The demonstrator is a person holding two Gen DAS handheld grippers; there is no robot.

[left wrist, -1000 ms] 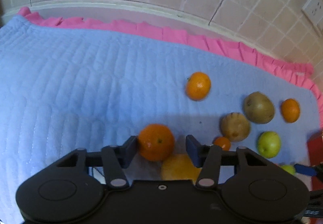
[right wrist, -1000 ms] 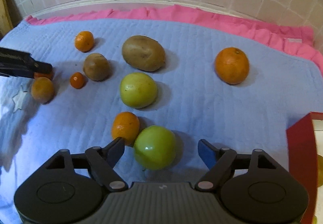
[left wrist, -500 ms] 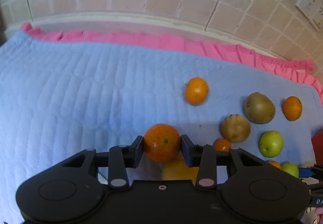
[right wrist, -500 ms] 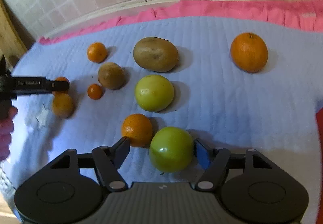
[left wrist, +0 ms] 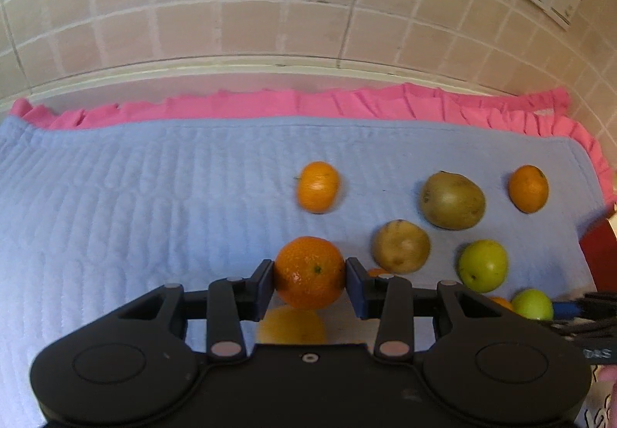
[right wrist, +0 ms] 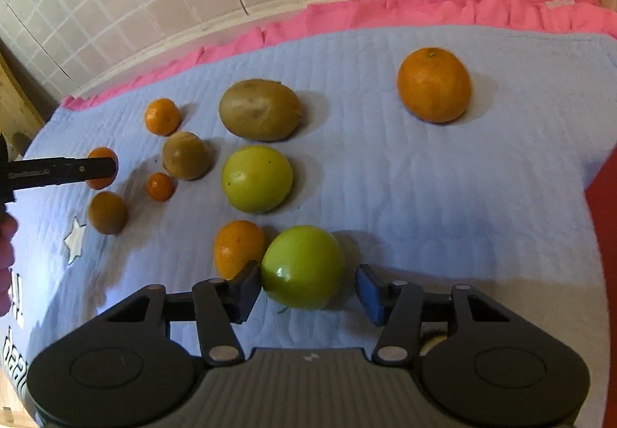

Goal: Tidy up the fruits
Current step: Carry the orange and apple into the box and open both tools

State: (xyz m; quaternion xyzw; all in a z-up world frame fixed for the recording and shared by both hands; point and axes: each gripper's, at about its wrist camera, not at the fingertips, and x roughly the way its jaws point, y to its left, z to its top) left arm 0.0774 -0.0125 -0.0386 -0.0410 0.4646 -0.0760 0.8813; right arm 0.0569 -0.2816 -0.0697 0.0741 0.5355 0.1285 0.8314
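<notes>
Two grips: our left gripper (left wrist: pixel 309 275) clamps a firm orange (left wrist: pixel 309 271) across its middle. Our right gripper (right wrist: pixel 306 287), jaws just closing, brackets a smooth, probably slippery green fruit (right wrist: pixel 302 266), right pad not yet touching.

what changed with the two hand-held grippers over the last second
The left hand-held gripper closed on the orange and lifted it. The right hand-held gripper has been closing around the green apple; only its left pad touches so far. The other fruit on the blue quilt stayed put.

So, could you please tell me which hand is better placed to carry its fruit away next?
Left: the left gripper already clamps an orange, while the right gripper's fingers have been closing around a green apple with a gap remaining.
</notes>
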